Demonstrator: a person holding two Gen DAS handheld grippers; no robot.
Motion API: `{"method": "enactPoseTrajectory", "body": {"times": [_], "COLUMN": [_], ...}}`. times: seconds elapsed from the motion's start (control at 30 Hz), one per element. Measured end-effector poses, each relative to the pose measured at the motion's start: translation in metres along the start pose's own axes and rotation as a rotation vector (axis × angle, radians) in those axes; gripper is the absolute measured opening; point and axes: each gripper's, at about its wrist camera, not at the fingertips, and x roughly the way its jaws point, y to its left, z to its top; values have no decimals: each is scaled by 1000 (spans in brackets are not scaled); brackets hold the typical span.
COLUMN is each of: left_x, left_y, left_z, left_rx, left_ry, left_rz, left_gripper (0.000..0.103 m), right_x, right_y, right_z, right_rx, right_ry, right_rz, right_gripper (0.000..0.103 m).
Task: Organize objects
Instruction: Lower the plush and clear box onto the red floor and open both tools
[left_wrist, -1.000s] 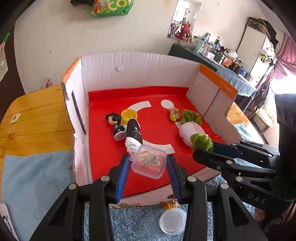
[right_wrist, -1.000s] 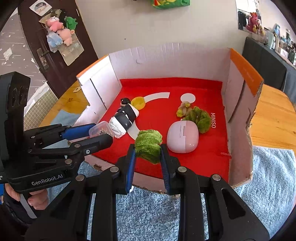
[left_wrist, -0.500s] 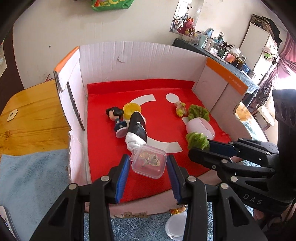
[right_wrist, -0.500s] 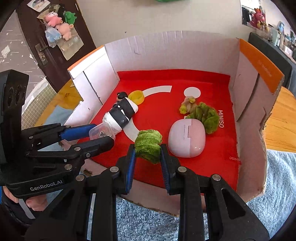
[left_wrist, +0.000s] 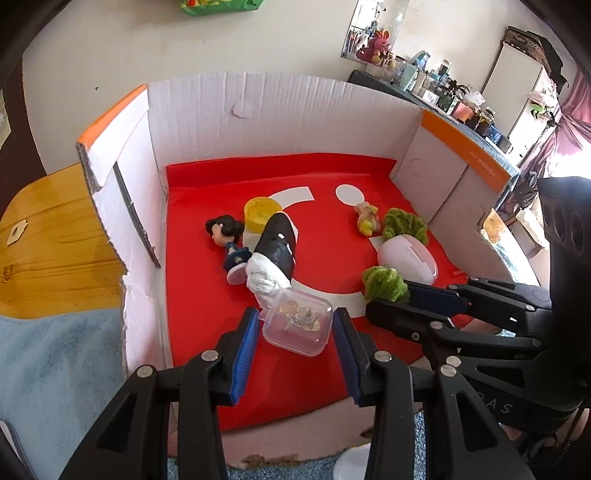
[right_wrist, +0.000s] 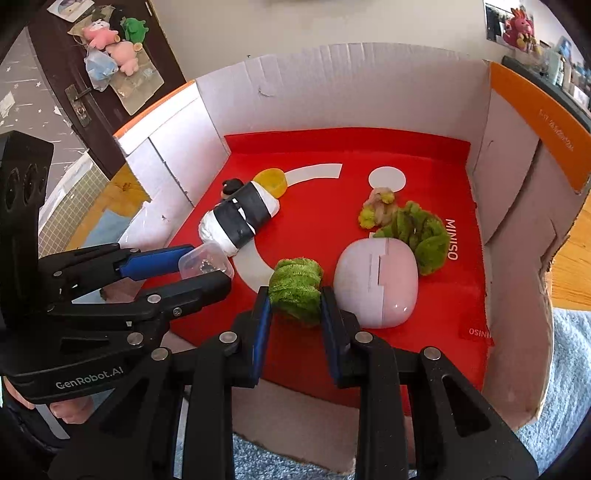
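Left wrist view: left tongs (left_wrist: 295, 325) clamped on clear lidded container (left_wrist: 298, 322), held over the near part of the red box floor (left_wrist: 207, 295), just in front of the black-and-white roll (left_wrist: 273, 254). Right wrist view: right tongs (right_wrist: 295, 314) clenched on green fuzzy scrunchie (right_wrist: 295, 290), just left of the pink case (right_wrist: 376, 282), over the same red floor.
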Motion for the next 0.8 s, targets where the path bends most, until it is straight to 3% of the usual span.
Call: {"method": "enactPoseTrajectory", "body": {"times": [0.33,0.8], "left_x": [14,17], "left_y": [2,1], "left_z": [10,11], "left_rx": [-15,-16], "left_ry": [11,9], "left_rz": [10,12], "left_gripper": [43,43], "right_x": [2,3], "right_y": [-18,-18], "right_z": [7,7], "right_rx": [30,29], "right_ry": [-18,-21], "right_rz": [-74,-79], "right_gripper": [24,25]}}
